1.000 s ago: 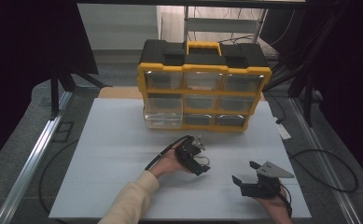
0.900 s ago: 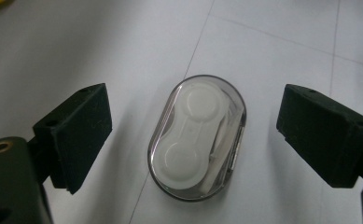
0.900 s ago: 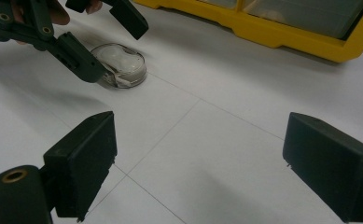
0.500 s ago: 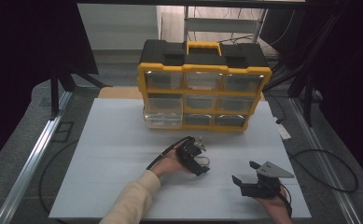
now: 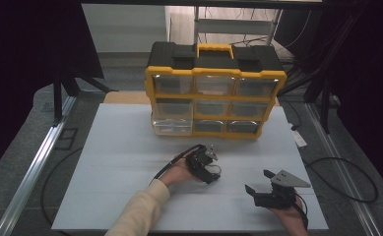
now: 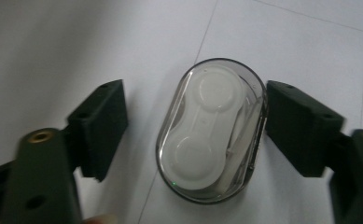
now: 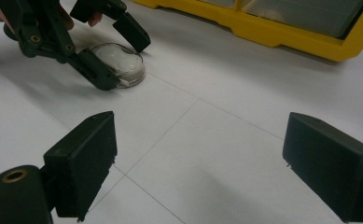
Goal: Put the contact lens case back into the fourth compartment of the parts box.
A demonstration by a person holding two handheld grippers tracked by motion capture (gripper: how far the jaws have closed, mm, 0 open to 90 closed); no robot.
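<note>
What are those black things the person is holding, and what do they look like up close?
They are two hand-held grippers. The left gripper and right gripper are black, each with two blocky, flat-faced jaws and brass-coloured pivot pins. A black cable trails from the left one; the right one carries a grey three-cornered plate. The left arm wears a cream sleeve.

In the high view, the left gripper [image 5: 209, 169] covers the clear oval plastic case [image 6: 212, 130] almost wholly. The drawers of the yellow-and-black plastic organiser [image 5: 214, 93] are too dim to show contents. The picture's edge cuts off the right hand [image 5: 292, 221].
</note>
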